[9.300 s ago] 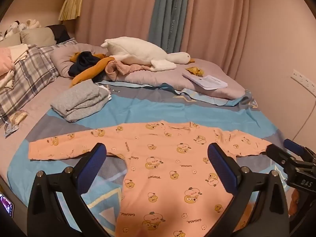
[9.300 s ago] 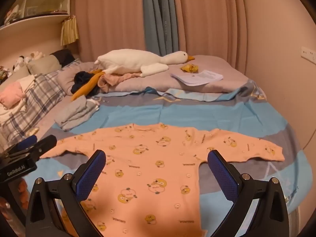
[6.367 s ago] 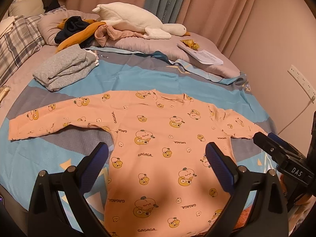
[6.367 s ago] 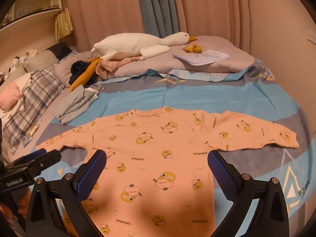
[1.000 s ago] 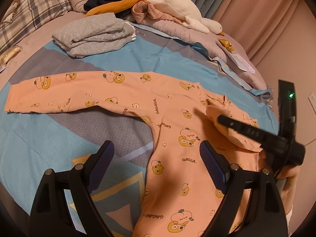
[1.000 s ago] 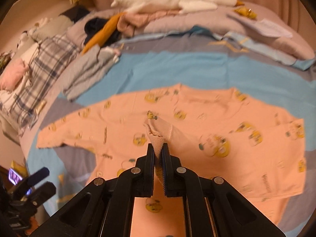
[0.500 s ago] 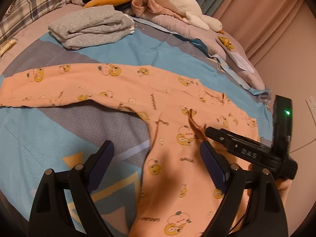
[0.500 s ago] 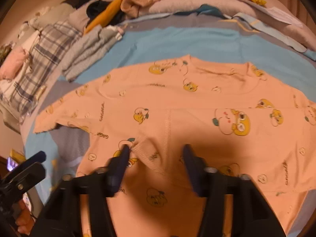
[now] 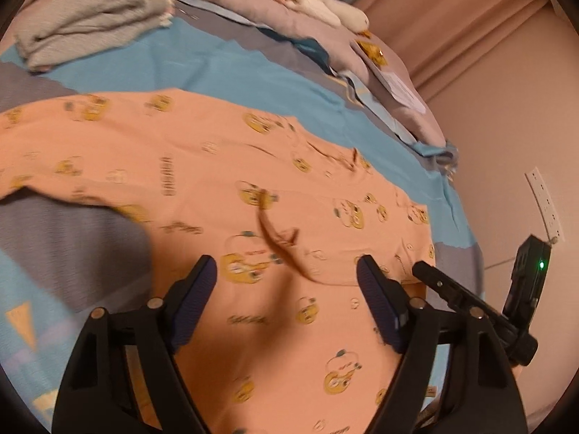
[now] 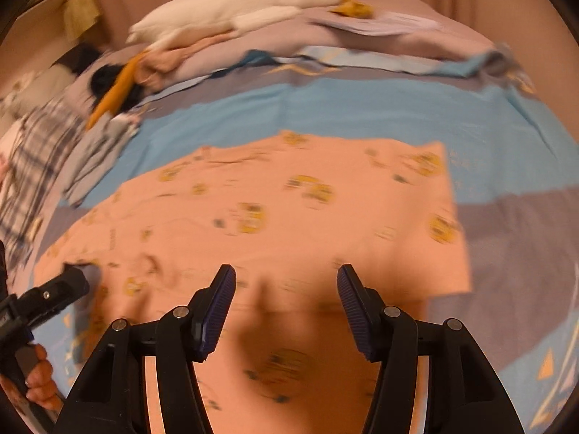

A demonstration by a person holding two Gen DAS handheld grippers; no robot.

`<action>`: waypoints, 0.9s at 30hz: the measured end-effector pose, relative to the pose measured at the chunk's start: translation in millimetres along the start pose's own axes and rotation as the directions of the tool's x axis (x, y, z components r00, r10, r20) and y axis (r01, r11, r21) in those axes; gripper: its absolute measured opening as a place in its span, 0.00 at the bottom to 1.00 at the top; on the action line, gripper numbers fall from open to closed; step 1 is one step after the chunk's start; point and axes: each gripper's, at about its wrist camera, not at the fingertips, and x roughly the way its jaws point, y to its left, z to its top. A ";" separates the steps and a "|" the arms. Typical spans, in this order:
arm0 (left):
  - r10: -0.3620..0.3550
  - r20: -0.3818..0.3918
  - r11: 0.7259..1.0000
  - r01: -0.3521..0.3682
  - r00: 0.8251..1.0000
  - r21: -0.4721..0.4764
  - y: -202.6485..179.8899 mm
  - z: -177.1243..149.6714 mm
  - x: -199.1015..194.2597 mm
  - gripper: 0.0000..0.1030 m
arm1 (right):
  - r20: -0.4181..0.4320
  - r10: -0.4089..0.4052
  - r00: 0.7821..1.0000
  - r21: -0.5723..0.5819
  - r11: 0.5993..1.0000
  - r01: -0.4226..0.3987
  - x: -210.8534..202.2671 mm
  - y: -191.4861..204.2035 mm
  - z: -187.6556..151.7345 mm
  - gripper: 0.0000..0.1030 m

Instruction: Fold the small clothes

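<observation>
A small orange long-sleeved top (image 9: 202, 166) printed with yellow cartoon faces lies flat on the bed; it also shows in the right wrist view (image 10: 289, 209). Its right sleeve is folded in over the chest, the cuff (image 9: 278, 238) lying near the middle. Its left sleeve still stretches out to the left. My left gripper (image 9: 286, 282) is open and empty just above the folded cuff. My right gripper (image 10: 286, 296) is open and empty above the lower chest; its body shows in the left wrist view (image 9: 470, 300).
The blue and grey bedsheet (image 10: 362, 108) lies under the top. A folded grey garment (image 9: 90, 25) sits at the far left. A white goose plush (image 10: 231, 11), mixed clothes (image 10: 119, 79) and papers (image 10: 380, 23) lie on the pillows behind. A wall socket (image 9: 546, 202) is on the right.
My right gripper carried the right sleeve cuff over the chest, opened and let it go, then drew back. My left gripper moved in toward the folded cuff.
</observation>
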 end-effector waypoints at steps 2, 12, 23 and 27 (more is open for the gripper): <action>0.000 -0.022 1.000 0.000 1.000 0.005 -5.4 3.3 14.4 0.70 | -0.001 -0.022 1.000 0.031 0.999 0.022 0.1 -11.9 -4.0 0.56; -0.072 -0.115 0.997 0.072 0.991 -0.007 -11.7 5.9 70.1 0.09 | -0.023 -0.081 0.996 0.133 0.988 0.083 4.5 -49.2 -22.0 0.56; -0.044 0.028 0.994 0.041 0.999 0.106 -49.6 28.2 27.6 0.05 | -0.039 -0.062 0.997 0.192 0.979 0.069 7.5 -64.9 -33.2 0.56; -0.045 0.097 0.989 0.031 0.994 0.143 -61.9 45.7 2.9 0.05 | -0.032 -0.051 0.998 0.205 0.977 0.056 5.8 -67.4 -33.8 0.56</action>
